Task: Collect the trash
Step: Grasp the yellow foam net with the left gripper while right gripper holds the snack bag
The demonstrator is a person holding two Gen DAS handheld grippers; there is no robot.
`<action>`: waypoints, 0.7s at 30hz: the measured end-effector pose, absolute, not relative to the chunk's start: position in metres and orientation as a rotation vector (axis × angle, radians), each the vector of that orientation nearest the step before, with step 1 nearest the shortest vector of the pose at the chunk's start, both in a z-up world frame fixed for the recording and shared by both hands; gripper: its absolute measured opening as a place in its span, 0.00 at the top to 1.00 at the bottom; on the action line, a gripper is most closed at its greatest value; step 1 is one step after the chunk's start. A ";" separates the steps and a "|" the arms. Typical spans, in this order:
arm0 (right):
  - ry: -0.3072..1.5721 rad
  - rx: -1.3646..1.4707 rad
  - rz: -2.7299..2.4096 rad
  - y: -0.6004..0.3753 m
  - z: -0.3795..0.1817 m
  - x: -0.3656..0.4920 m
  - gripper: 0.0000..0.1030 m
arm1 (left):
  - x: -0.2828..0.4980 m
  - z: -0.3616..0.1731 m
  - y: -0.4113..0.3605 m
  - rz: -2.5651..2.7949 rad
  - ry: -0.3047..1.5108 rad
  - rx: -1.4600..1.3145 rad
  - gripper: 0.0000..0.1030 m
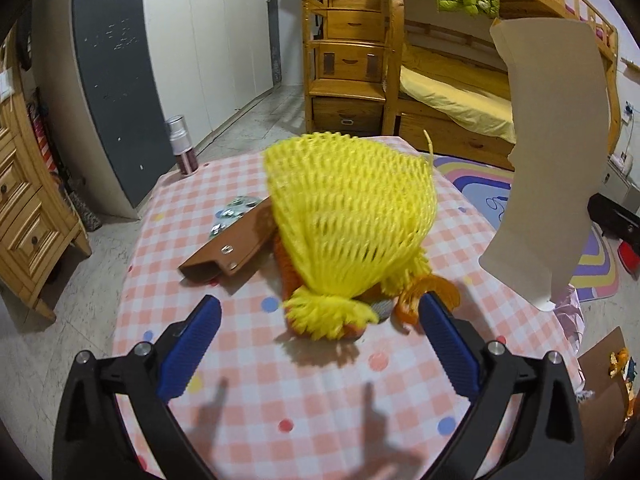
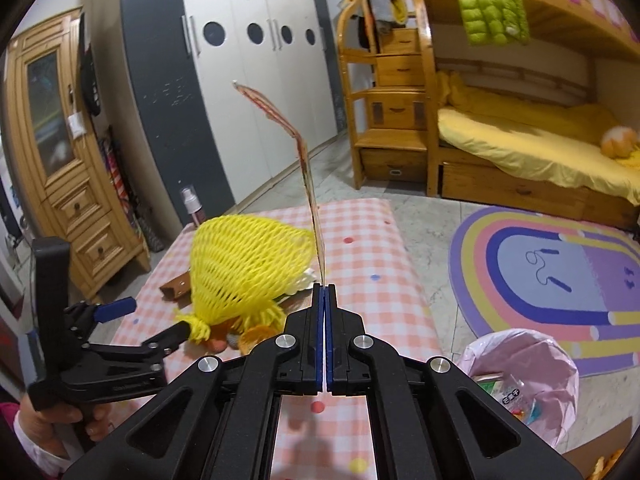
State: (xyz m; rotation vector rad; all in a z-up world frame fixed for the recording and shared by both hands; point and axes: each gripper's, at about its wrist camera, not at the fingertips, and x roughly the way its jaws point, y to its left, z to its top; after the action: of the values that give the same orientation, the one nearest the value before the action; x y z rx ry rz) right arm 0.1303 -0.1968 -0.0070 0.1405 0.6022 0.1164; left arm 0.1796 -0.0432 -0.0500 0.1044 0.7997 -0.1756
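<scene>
A yellow foam fruit net [image 1: 352,216] lies on the checked tablecloth [image 1: 320,408] over orange peel [image 1: 428,296]. My left gripper [image 1: 320,340] is open, its blue pads either side of the net's bunched end, just short of it. The left gripper also shows in the right wrist view [image 2: 156,324]. My right gripper [image 2: 324,292] is shut on a flat piece of cardboard [image 2: 308,176], held upright and seen edge-on. The same cardboard [image 1: 556,160] hangs at the right of the left wrist view. The net also shows in the right wrist view [image 2: 248,268].
A brown leather case [image 1: 228,252] and shiny foil scraps [image 1: 232,212] lie left of the net. A pink spray bottle [image 1: 182,144] stands at the table's far left corner. A pink-lined bin [image 2: 524,376] with trash stands on the floor right of the table. A bunk bed [image 2: 520,148] stands behind.
</scene>
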 end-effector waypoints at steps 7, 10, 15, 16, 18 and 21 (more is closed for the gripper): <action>0.620 0.176 0.107 -0.209 -0.017 0.140 1.00 | 0.222 -0.072 -0.076 -0.199 0.851 0.151 0.16; 0.632 0.187 0.111 -0.213 -0.021 0.141 1.00 | 0.238 -0.079 -0.076 -0.201 0.881 0.135 0.22; 0.640 0.199 0.121 -0.212 -0.025 0.139 1.00 | 0.244 -0.079 -0.074 -0.229 0.878 0.127 0.71; 0.640 0.199 0.122 -0.212 -0.024 0.138 1.00 | 0.244 -0.078 -0.073 -0.237 0.878 0.118 0.87; 0.634 0.198 0.122 -0.211 -0.023 0.136 1.00 | 0.241 -0.070 -0.065 -0.238 0.860 0.081 0.92; 0.620 0.198 0.118 -0.213 -0.018 0.133 1.00 | 0.231 -0.050 -0.052 -0.239 0.802 0.042 0.93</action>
State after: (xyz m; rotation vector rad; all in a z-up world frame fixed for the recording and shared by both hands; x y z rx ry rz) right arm 0.1327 -0.2134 -0.0179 0.1984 0.6198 0.1176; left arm 0.2311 -0.0518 -0.0505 0.0423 0.8023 -0.2390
